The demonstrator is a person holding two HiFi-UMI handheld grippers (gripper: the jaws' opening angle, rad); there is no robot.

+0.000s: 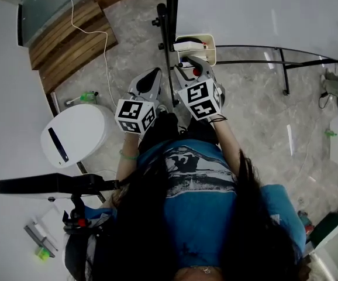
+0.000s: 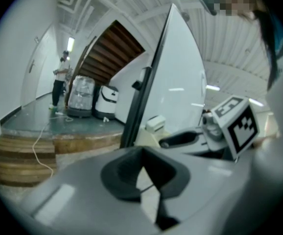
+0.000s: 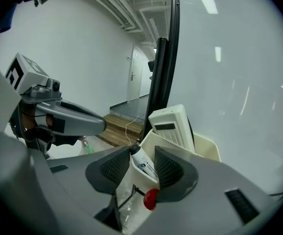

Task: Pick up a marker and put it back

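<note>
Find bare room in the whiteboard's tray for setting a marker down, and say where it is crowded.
Free: the tray looks bare right of the eraser, up to its right rim. Crowded: the left end, where the marker stands between the open jaws of the right hand-held gripper, beside the eraser.

A slim white-barrelled marker [image 3: 146, 167] with a black end and dark print along its side is leaning at a tilt. Its black end is pointing up and to the left, and its barrel is running down to the right. It is showing in the gap between the spread jaws of the right tongs [image 3: 142, 167], with neither pad pressing on it. It is resting inside a cream plastic tray [image 3: 206, 152] just beyond their tips.
</note>
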